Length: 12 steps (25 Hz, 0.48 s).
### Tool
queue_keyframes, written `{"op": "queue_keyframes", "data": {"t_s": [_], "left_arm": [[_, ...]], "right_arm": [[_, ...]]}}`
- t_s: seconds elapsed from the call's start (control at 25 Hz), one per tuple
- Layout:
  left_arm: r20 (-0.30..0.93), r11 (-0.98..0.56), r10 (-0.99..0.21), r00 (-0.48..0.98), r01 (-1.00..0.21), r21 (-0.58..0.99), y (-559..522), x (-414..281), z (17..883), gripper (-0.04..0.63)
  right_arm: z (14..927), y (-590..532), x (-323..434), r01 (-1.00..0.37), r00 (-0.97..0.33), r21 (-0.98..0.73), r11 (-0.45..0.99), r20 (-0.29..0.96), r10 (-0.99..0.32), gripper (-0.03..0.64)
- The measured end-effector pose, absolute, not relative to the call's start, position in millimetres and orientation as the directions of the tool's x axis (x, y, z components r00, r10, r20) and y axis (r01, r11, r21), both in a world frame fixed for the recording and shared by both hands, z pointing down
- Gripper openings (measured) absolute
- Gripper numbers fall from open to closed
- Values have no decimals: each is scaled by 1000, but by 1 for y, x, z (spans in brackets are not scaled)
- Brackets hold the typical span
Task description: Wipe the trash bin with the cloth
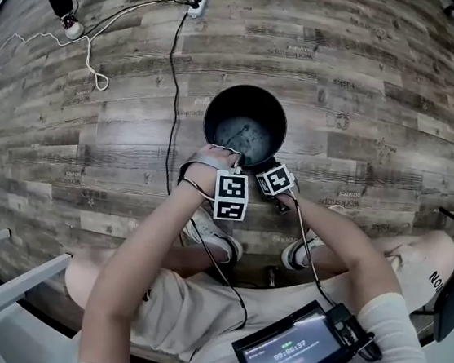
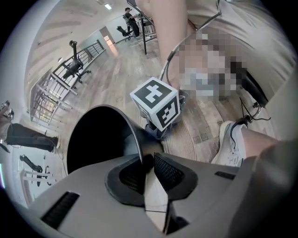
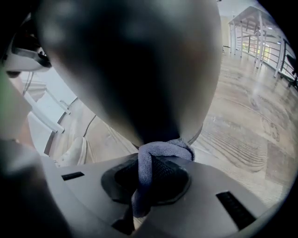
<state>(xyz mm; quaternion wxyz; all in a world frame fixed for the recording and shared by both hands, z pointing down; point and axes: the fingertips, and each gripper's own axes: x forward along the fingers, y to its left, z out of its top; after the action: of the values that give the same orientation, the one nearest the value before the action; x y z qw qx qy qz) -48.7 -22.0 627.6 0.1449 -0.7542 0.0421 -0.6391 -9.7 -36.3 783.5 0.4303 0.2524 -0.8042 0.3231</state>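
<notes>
Currently the left hand-held gripper (image 2: 148, 160) is pinching the near rim of the black trash bin (image 1: 220, 102), seemingly light, stiff and smooth, standing on the wooden floor (image 1: 370, 87), while the right hand-held gripper (image 3: 153, 160) is clamping a soft, bunched grey cloth (image 3: 163, 149) at the bin's outer wall.

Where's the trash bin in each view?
Head view: trash bin upper centre, seen from above, looking into its open mouth.
Left gripper view: trash bin lower left, dark opening, with its rim pinched in the left gripper.
Right gripper view: trash bin fills the upper centre, outer wall close up, with the cloth at its wall.
Shared landmark: the wood-plank floor, in all three.
</notes>
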Motion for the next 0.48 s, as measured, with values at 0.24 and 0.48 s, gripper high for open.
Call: {"op": "queue_keyframes", "data": {"t_s": [0.24,0.48], "left_arm": [[951,-956,-253,179,108,-274,-24,-49,628,68],[952,-983,-168,256,30,-181,-14,-54,621,152]], "right_arm": [[781,-33,-7,-720,-491,-314,620,861,-135,26],[717,-10,-5,-668,-555,-357,653,823,-118,26]]}}
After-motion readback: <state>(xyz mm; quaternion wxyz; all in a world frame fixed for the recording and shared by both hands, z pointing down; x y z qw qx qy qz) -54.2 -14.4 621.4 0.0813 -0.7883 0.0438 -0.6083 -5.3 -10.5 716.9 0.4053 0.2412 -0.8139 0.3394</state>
